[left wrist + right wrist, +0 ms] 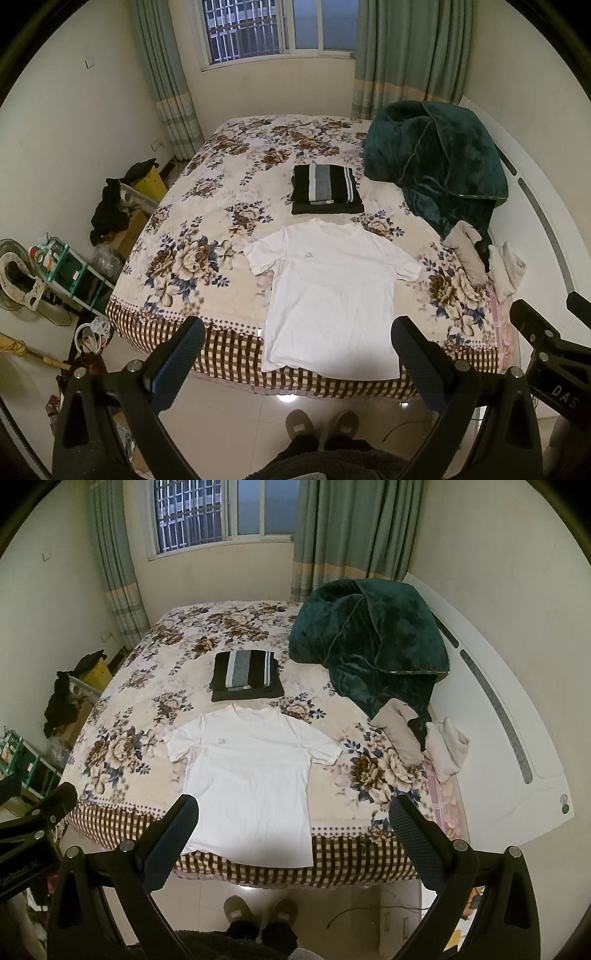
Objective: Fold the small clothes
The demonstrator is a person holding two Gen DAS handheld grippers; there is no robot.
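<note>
A white t-shirt (332, 291) (251, 779) lies spread flat, front up, near the foot of a floral bedspread (207, 206) (133, 709), its hem hanging slightly over the edge. Behind it sits a folded stack of dark clothes with a striped top (325, 188) (245, 674). My left gripper (299, 343) hovers open above the shirt's hem, well short of the bed. My right gripper (293, 819) is likewise open and empty, held over the hem. Each gripper's body shows at the edge of the other's view.
A dark green blanket (436, 162) (373, 642) is heaped at the right, with beige and white clothes (480, 262) (417, 738) beside it. A person's slippered feet (321, 424) stand on the tiled floor. Clutter, a fan (18, 277) and shelves line the left wall.
</note>
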